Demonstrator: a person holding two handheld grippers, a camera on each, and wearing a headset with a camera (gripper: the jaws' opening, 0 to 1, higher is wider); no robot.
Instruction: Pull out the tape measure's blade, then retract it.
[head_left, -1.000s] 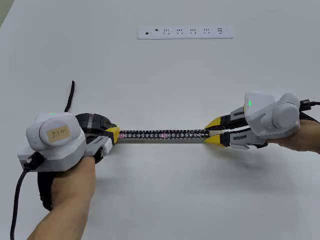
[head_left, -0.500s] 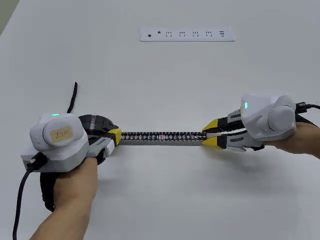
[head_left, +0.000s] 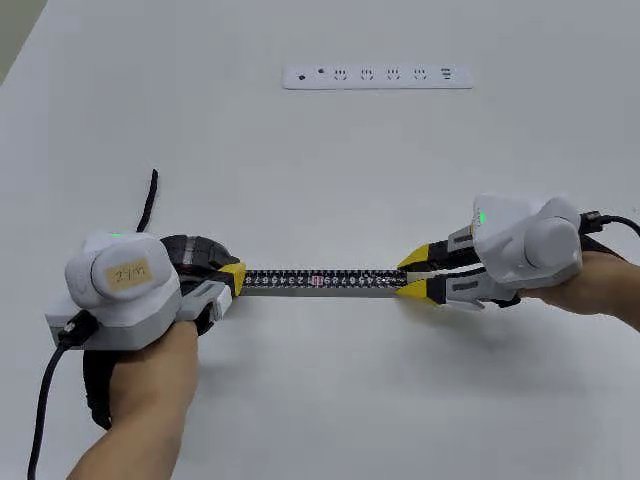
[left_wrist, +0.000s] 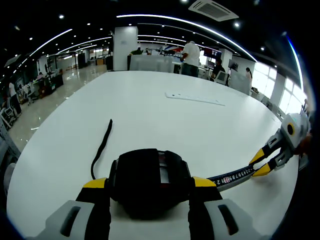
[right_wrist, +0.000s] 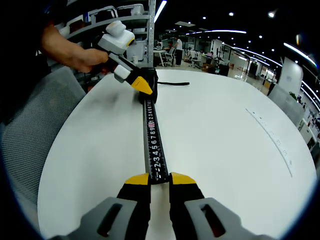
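While left tool (left_wrist: 149, 182) clamps the black case (head_left: 195, 252), right tool (right_wrist: 160, 179) pinches the numbered blade (right_wrist: 151, 135).

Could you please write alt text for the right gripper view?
The right hand-held gripper pinches the end of a tape blade stretched across a white table to its case, which the left hand-held gripper clamps.

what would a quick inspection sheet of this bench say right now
surface: white tabletop, flat
job's things: black tape measure case lying flat; dark numbered blade drawn out along the table
clutter: white power strip near the far edge, away from the work
grippers: left gripper shut on the case; right gripper shut on the blade's end
cables: black cable off the left gripper; thin black cord lying beyond the case
surroundings: open office, ceiling lights, people standing far off
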